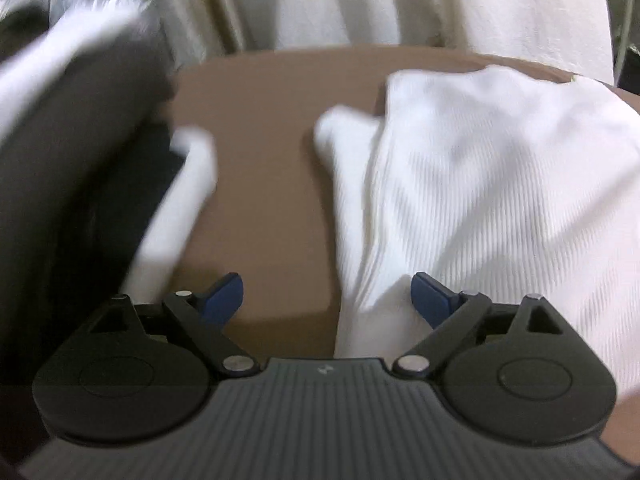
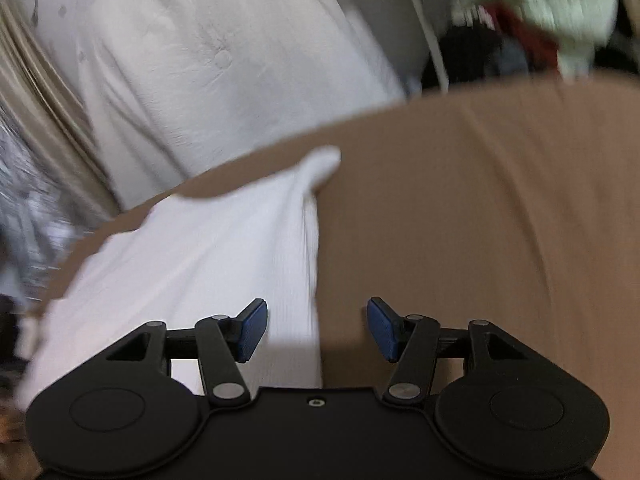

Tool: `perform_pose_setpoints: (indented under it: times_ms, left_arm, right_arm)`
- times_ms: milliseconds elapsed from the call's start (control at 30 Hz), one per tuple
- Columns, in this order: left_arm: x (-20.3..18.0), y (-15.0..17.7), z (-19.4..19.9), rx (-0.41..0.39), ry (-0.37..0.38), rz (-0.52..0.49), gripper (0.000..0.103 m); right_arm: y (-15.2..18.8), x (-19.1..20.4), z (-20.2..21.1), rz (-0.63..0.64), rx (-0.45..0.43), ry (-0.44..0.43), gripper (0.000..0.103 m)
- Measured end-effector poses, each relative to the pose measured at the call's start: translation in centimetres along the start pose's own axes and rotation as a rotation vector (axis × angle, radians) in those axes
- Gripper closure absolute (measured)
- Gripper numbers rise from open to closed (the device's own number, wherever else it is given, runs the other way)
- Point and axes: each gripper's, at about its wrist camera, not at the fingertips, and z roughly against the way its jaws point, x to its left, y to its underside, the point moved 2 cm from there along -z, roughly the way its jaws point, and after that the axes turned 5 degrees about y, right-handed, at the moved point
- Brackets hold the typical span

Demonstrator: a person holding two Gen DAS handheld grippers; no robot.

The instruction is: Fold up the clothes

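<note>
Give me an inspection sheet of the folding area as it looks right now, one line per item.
Surface: brown table top, mostly bare.
Job's things: white ribbed garment, rumpled, lying on the table; its edge lies between both grippers' fingers.
Clutter: blurred dark and white shape at the left; cannot identify.
Grippers: left gripper open, pads not pressing; right gripper open, pads not pressing.
Cables: a pale cord beyond the table.
Surroundings: off-white cloth behind the table; pale green fabric far right.
</note>
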Motion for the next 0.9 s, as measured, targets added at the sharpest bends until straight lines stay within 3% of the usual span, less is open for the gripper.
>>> perform_pose_setpoints:
  times_ms: [67,167,300,333,367,400,433,567,600,733,900]
  left_arm:
    - [0.7,0.8,0.3,0.033,0.054,0.034,0.011]
    - [1.7,0.7,1.5,0.012,0.054,0.127,0.011]
    - [2.6,0.7,1.4,-0.003,0.197,0.225,0.013]
    - [2.3,0.9,0.9,0.013,0.224,0.226,0.029]
    - [2.0,1.1,0.4,0.030,0.251,0.226,0.073]
    - [1.7,1.4,0.3,0.045,0.255,0.223,0.087]
    - [1.6,1.5,0.8,0.040,0.261,0.224,0.090]
    - [2.4,1.9,3.6,0.014,0.271,0.221,0.091]
    - [2.6,2.2,4.0,0.019,0.271,0.228,0.092]
    - [2.9,3.5,3.0,0.066,0.225,0.220,0.094]
    - [1.4,3.5,4.4,0.046,0.144,0.124,0.094]
  right_arm:
    - [2.2,-1.1,1.7,-0.043,-0.001,-0.065,0.042]
    - [4.1,-1.3,3.3,-0.058,-0.032,-0.107,0.042]
    - [4.4,0.3,3.0,0.001,-0.010,-0.134,0.042]
    - [4.4,1.0,2.4,0.046,-0.004,-0.106,0.055]
    - [4.3,1.7,1.7,0.095,0.001,-0.072,0.095]
    - [4.3,2.3,1.3,0.138,0.005,-0.040,0.098]
    - [4.3,2.8,1.8,0.161,-0.026,-0.029,0.098]
    - [3.4,3.8,7.9,0.118,-0.188,-0.116,0.099]
    - [3.5,3.5,8.3,0.115,-0.180,-0.113,0.099]
    - [6.1,0.7,4.4,0.149,-0.001,0.054,0.100]
    - [7.5,1.9,4.3,0.200,-0.057,0.153,0.100]
